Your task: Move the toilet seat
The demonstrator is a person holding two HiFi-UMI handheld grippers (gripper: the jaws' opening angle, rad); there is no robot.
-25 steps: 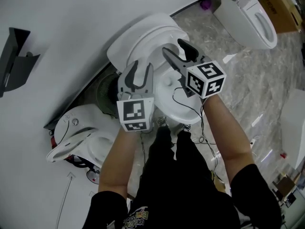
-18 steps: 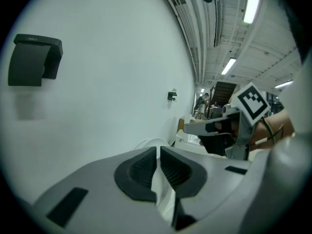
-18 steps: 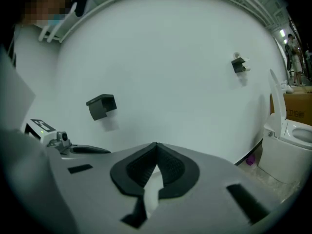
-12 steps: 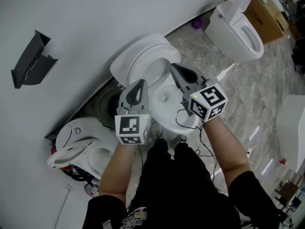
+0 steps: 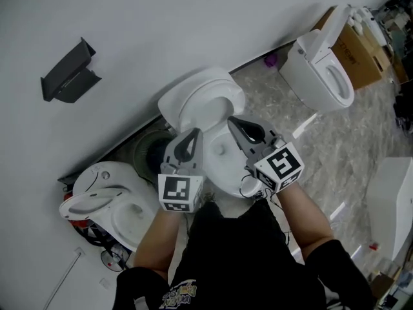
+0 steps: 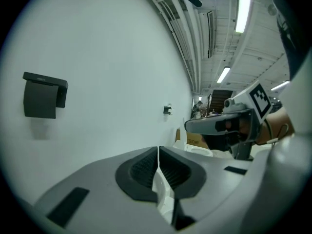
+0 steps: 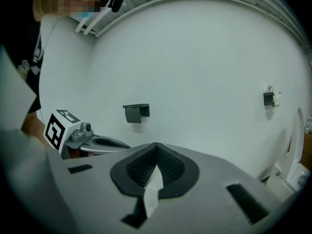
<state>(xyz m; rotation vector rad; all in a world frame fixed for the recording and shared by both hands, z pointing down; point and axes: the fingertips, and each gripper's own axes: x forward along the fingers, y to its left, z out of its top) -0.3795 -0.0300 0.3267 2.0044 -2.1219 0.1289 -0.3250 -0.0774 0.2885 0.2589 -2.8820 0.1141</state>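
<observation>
Left gripper [image 5: 193, 135] and right gripper [image 5: 231, 121] pinched together, empty. Raised toilet seat [image 5: 201, 97] at frame centre unheld, could slam down.

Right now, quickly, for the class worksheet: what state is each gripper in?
Left gripper: closed, nothing between its jaws.
Right gripper: closed, nothing between its jaws.

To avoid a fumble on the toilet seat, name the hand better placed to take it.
Right, probably: the right gripper lies over the toilet, its tip near the toilet seat; the left gripper hangs off the left rim. Both are shut.
</observation>
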